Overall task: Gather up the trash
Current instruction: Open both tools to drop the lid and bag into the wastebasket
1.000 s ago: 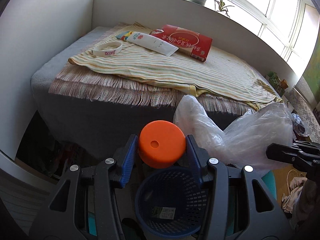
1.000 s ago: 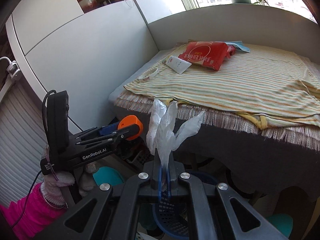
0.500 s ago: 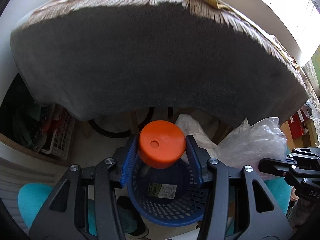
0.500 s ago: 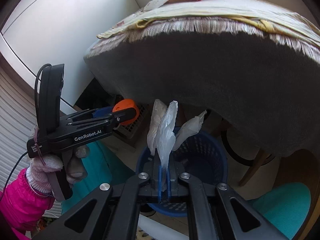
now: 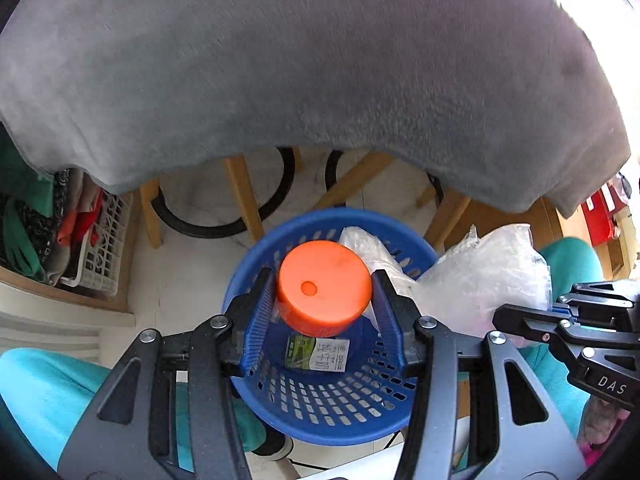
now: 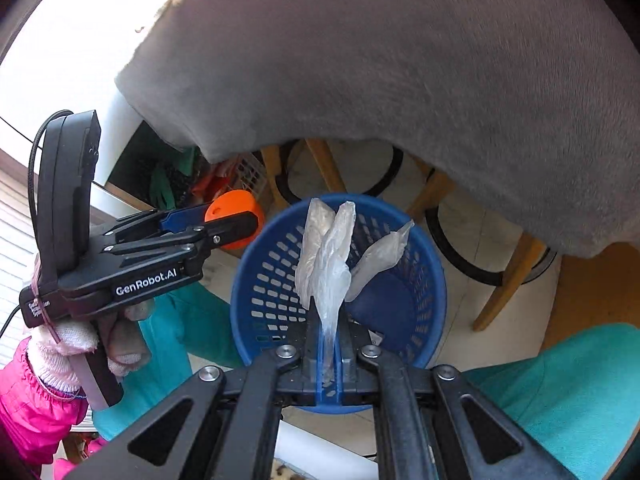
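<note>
My left gripper is shut on an orange cap-topped container and holds it right above the blue perforated trash basket. A green-labelled carton lies on the basket floor. My right gripper is shut on a crumpled clear plastic bag, held over the same blue basket. The bag also shows in the left wrist view, with the right gripper at the right. The left gripper with the orange container shows left of the basket in the right wrist view.
A table draped in grey cloth overhangs just beyond the basket, with wooden legs and black rings beneath. A white crate of clothes sits at the left. Teal cushions flank the basket.
Both grippers have dropped from tabletop height to below the table edge and now point down over the basket. Their holds are unchanged.
</note>
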Available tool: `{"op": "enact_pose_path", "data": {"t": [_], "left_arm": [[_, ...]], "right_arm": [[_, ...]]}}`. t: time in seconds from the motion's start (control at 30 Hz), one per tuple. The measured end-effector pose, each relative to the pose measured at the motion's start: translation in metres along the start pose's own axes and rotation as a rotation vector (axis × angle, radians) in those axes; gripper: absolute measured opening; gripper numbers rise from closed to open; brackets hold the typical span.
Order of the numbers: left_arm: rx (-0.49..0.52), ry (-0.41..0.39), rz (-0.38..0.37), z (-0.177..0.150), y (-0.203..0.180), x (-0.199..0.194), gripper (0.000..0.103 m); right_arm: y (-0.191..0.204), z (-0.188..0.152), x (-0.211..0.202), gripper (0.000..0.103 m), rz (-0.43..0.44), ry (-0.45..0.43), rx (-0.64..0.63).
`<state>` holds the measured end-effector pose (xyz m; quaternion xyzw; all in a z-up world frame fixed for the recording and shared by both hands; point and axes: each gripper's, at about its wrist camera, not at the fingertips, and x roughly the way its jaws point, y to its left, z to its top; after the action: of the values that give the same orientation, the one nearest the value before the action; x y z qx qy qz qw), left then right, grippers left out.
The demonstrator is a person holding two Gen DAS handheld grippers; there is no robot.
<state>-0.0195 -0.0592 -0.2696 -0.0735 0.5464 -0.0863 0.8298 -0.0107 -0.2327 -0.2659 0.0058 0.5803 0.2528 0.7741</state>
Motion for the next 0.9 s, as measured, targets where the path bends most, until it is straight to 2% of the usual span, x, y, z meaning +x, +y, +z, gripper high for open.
{"op": "enact_pose_path", "data": {"t": [0.17, 0.23, 0.3, 0.37, 0.43, 0.53, 0.6, 0.7, 0.9], "left_arm": [[0.005, 0.031, -0.003, -0.006, -0.004, 0.012, 0.050], [0.007, 0.040, -0.003, -0.007, -0.005, 0.015, 0.050], [0.008, 0.048, -0.003, -0.008, -0.006, 0.017, 0.050], [0.009, 0.054, -0.003, -0.009, -0.006, 0.019, 0.052], [0.009, 0.050, -0.003, -0.009, -0.006, 0.019, 0.058], [0.004, 0.044, -0.007, -0.009, -0.005, 0.018, 0.060], [0.001, 0.047, -0.012, -0.008, -0.004, 0.017, 0.061], [0.008, 0.052, -0.018, -0.008, -0.005, 0.018, 0.068], [0.009, 0.051, -0.018, -0.008, -0.008, 0.017, 0.068]], "right_arm": [[-0.003, -0.002, 0.005, 0.007, -0.009, 0.020, 0.011], [-0.005, -0.003, 0.006, 0.013, -0.014, 0.023, 0.014], [-0.006, -0.003, 0.006, 0.029, -0.012, 0.021, 0.019], [-0.007, -0.002, 0.008, 0.029, -0.017, 0.023, 0.017], [-0.007, -0.002, 0.007, 0.032, -0.023, 0.022, 0.013], [-0.004, 0.000, 0.005, 0.046, -0.037, 0.014, 0.006], [-0.003, 0.001, 0.004, 0.059, -0.045, 0.002, 0.001], [-0.002, 0.004, 0.002, 0.065, -0.053, -0.010, -0.005], [0.000, 0.010, -0.005, 0.070, -0.058, -0.029, -0.009]]}}
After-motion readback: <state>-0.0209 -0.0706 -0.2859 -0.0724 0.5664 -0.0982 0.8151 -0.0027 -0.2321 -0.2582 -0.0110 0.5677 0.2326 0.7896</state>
